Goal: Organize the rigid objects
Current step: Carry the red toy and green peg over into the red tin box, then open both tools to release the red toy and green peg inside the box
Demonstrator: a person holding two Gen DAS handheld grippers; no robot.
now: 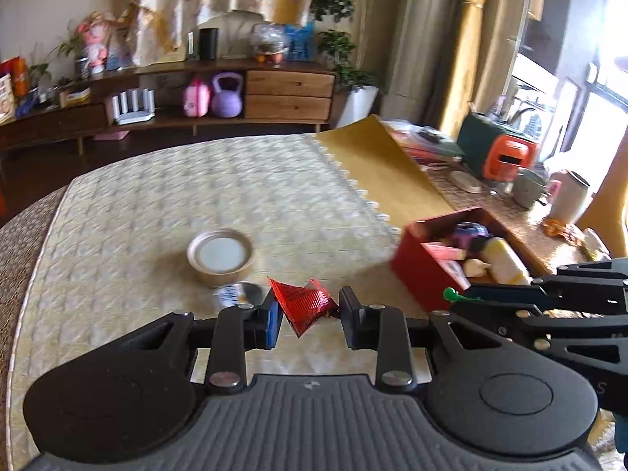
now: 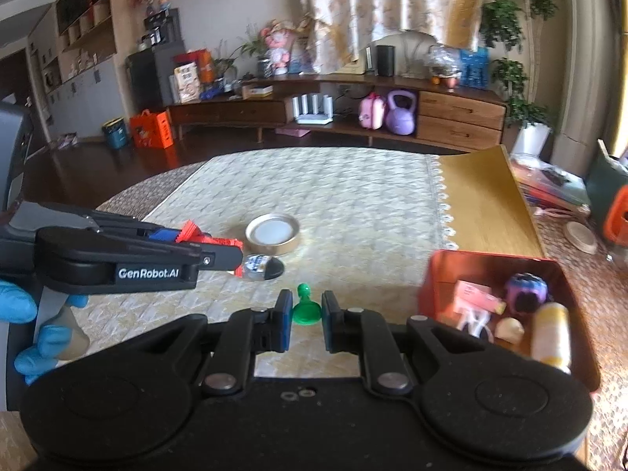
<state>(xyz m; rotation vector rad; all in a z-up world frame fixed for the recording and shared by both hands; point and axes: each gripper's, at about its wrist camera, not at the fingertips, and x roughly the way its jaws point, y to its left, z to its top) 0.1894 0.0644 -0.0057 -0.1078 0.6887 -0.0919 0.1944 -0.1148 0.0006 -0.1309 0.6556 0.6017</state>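
Above the table (image 2: 353, 196), left gripper (image 1: 308, 314) pinching red wrapper (image 1: 304, 302), right gripper (image 2: 307, 316) clasping green pawn (image 2: 305, 308), base hidden.

You face a long wooden sideboard (image 2: 392, 114) against floral curtains (image 2: 392, 0), dark floor (image 2: 98, 165) below, potted plants (image 2: 510, 39) beside it, and bright daylight through a window (image 1: 588, 90) on your right.

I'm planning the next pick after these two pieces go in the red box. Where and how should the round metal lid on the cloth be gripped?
Grip the metal lid across its raised rim, coming from above with one finger inside and one outside. It lies flat, open side up, and looks too wide to span; the upright rim seems the only graspable edge. Approach from the near side, away from the small disc.
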